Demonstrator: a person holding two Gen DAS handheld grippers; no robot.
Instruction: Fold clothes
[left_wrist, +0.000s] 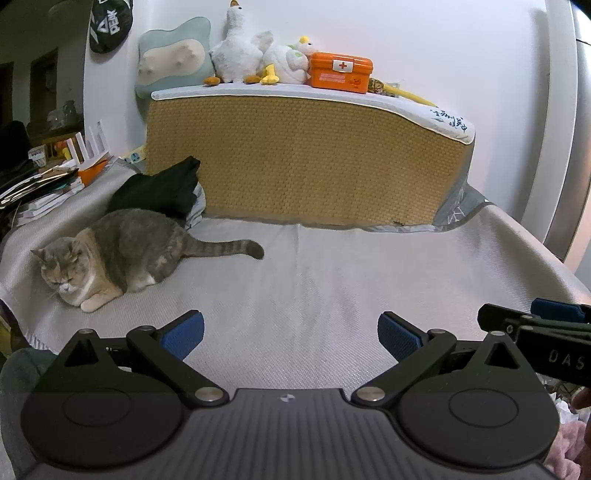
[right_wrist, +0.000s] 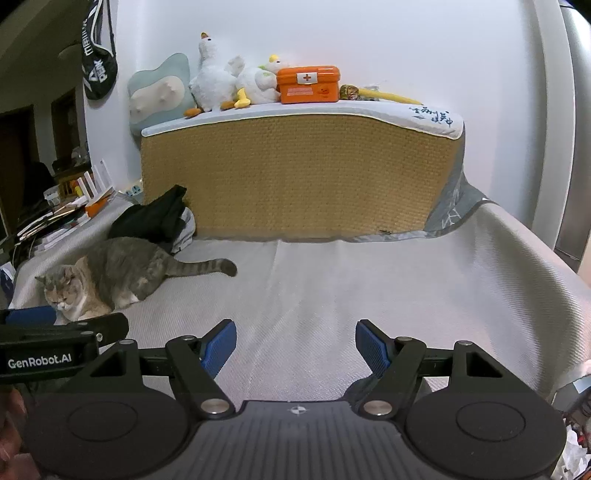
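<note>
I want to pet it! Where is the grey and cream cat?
In both wrist views the grey and cream cat lies at the left of the grey bed cover, just in front of the black clothes pile.

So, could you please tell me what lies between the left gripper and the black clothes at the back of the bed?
A cat lies there on the grey bed cover, just before the black clothes; the open left gripper hovers nearer. Both wrist views show it.

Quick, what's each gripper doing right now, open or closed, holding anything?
Left gripper: open, jaws wide apart, holding nothing.
Right gripper: open, jaws wide apart, holding nothing.
</note>
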